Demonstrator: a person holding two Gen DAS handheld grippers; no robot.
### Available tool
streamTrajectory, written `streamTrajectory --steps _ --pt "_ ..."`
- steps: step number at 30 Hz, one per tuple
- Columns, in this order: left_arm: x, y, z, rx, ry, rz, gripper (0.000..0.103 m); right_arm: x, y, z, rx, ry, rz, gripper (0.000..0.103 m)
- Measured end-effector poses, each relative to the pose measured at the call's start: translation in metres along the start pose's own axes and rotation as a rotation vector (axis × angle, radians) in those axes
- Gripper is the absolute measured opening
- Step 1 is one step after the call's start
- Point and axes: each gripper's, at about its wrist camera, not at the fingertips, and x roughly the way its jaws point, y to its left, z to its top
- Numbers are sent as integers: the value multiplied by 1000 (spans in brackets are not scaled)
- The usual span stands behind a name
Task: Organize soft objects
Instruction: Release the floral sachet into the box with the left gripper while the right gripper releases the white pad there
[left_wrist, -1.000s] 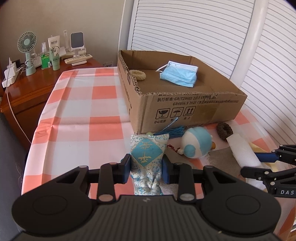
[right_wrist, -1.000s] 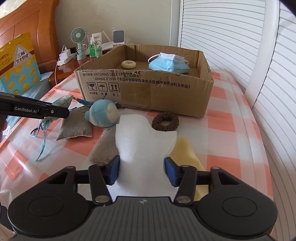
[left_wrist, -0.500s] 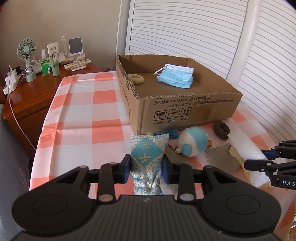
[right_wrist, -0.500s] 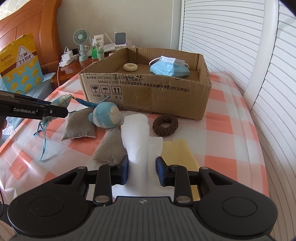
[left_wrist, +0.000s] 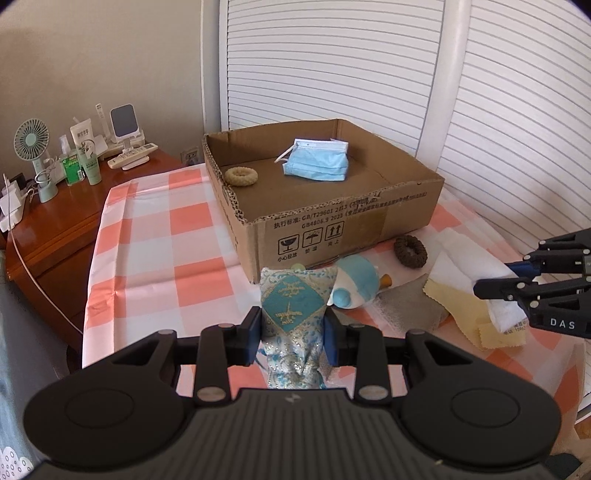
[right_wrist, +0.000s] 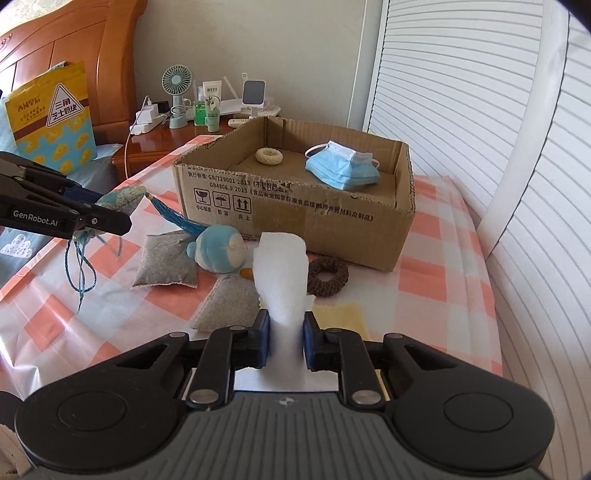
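My left gripper (left_wrist: 293, 332) is clamped on the sachet (left_wrist: 293, 310), a blue brocade pouch pinched at both sides and held off the cloth; in the right view its tassel (right_wrist: 176, 218) trails down toward the toy and its cord (right_wrist: 79, 273) hangs below my fingers. My right gripper (right_wrist: 286, 341) is squeezed shut on the white cloth (right_wrist: 282, 280), which stands up from between the pads in a folded column.

Just ahead lies the toy (right_wrist: 218, 249), a round blue and white plush on its side, touching one grey pouch (right_wrist: 164, 266); a second grey pouch (right_wrist: 227, 308) lies nearer me, beside the white cloth. A yellow cloth (left_wrist: 480, 325) lies flat under the white one. The brown scrunchie (right_wrist: 328, 276) sits close against the front wall of the box (right_wrist: 295, 214).

The box is open-topped and stands on the checked tablecloth (left_wrist: 155, 236). Inside it, the blue mask (left_wrist: 317, 164) rests toward the far side and a beige scrunchie (left_wrist: 242, 176) lies by the left wall, the two well apart.

Beyond the table a wooden nightstand (left_wrist: 55, 221) carries a small fan (left_wrist: 35, 155) and bottles (left_wrist: 79, 162).
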Motion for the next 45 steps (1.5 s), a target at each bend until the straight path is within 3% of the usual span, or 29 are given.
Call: streamTrajectory --steps 9,15,21,28,30,31,32,36,45 --pt "-18 -12 26 78 -34 -36 32 -19 1 11 -39 -48 0 19" --pt "-17 -17 62 141 -83 -33 32 -26 -4 22 -53 -75 -4 19" --pt "1 -21 110 202 -128 11 32 -27 -9 32 -77 -87 -14 19" --pt "49 -11 155 186 -146 77 37 -24 -18 48 -81 -106 -10 18" --pt "63 -8 156 181 -134 85 61 -24 -21 51 -80 -110 -12 18" --pt "68 -7 155 178 -121 92 84 -23 -21 53 -80 -110 -13 18" --pt "70 -6 151 171 -128 109 89 -22 -22 54 -78 -110 -14 18" --pt "63 -6 133 163 -107 99 89 -19 -27 58 -74 -110 -21 19" --pt "-5 -24 59 75 -77 74 94 -6 -37 92 -81 -126 -24 19"
